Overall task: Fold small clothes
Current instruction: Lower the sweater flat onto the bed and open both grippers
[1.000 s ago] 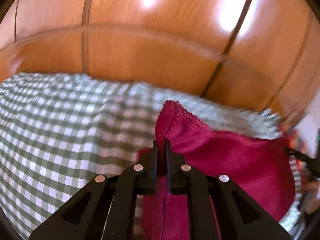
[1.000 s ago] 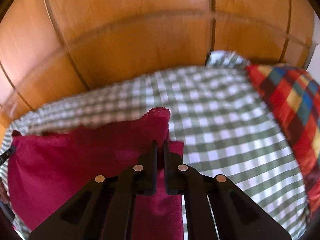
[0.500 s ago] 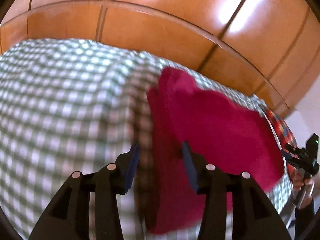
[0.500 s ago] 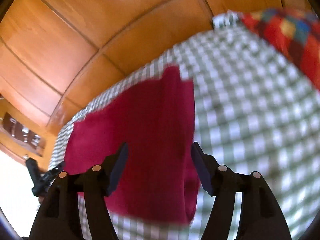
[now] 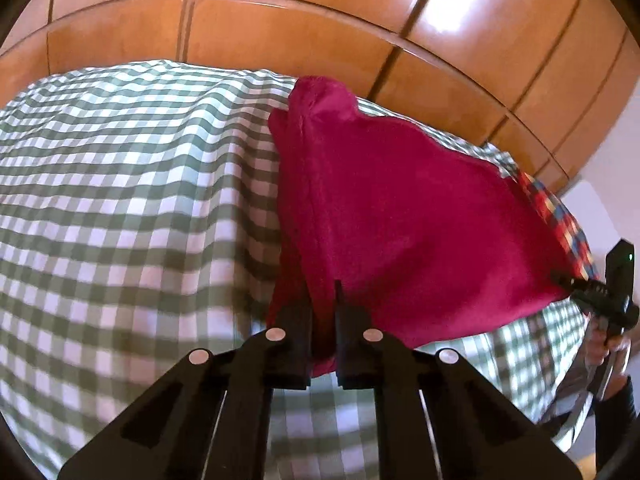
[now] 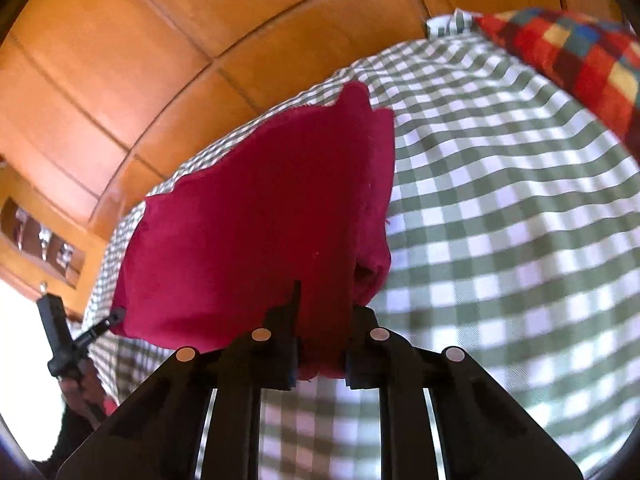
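A dark red cloth (image 5: 400,208) lies folded flat on the green-and-white checked tablecloth (image 5: 120,200). My left gripper (image 5: 322,292) is shut on its near left corner, with fabric pinched between the pads. In the right wrist view the same red cloth (image 6: 248,220) stretches away to the left. There my right gripper (image 6: 322,300) is closing its jaws, and the near right corner fills the gap between the pads. Each wrist view shows the other gripper at the opposite near corner: the right gripper (image 5: 560,278) and the left gripper (image 6: 116,316).
A multicoloured checked cloth (image 6: 580,60) lies at the table's far right. The wooden floor (image 5: 320,20) lies beyond the far edge of the table. A person's hand (image 5: 612,344) holds the right gripper's handle. A wooden cabinet (image 6: 40,240) stands to the left.
Both grippers let go of the far corners, opened, and drew back to the near edge. Both have now closed on the red cloth's near corners, and the cloth lies flatter.
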`<move>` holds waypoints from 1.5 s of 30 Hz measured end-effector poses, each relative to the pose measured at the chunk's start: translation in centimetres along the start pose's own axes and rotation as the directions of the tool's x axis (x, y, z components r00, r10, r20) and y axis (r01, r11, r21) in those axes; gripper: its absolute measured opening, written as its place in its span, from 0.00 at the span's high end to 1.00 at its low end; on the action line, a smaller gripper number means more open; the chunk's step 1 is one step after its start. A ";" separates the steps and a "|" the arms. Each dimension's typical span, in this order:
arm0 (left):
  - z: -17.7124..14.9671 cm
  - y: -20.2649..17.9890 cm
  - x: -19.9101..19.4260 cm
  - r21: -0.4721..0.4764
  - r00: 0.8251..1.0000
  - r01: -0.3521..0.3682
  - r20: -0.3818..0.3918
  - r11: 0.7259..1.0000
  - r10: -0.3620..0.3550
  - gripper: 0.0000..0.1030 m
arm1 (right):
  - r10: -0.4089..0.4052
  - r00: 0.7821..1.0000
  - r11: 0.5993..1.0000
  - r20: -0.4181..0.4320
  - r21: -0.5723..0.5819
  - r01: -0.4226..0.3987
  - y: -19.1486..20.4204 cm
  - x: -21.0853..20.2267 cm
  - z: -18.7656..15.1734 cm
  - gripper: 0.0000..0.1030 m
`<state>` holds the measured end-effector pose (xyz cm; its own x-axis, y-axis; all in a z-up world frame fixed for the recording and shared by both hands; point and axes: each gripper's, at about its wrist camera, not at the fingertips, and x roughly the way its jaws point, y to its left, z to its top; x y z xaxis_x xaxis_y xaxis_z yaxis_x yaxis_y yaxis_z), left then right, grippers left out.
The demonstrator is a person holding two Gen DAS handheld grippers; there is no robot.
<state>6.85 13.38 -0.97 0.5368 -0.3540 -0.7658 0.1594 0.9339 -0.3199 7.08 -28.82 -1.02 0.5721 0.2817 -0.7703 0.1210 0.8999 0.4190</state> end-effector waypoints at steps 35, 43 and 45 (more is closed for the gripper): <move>-1.0 -4.3 1.8 0.121 0.971 -0.240 0.053 0.963 0.235 0.71 | -0.449 0.886 0.882 0.114 -0.105 0.460 -0.7 2.2 0.0 0.53; -1.3 -4.6 -0.8 0.099 0.973 -0.218 0.099 0.971 0.209 0.69 | -0.483 0.849 0.830 0.215 -0.196 0.522 2.7 0.1 -1.3 0.52; -1.4 -4.8 -1.1 0.089 0.974 -0.210 0.106 0.974 0.201 0.68 | -0.481 0.848 0.827 0.224 -0.204 0.523 3.2 -0.1 -1.3 0.52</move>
<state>4.34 9.22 0.63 0.6425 -0.1520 -0.7511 0.1161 0.9881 -0.1006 6.34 -25.53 -0.23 0.6086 -0.2687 -0.7466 0.2343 0.9598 -0.1544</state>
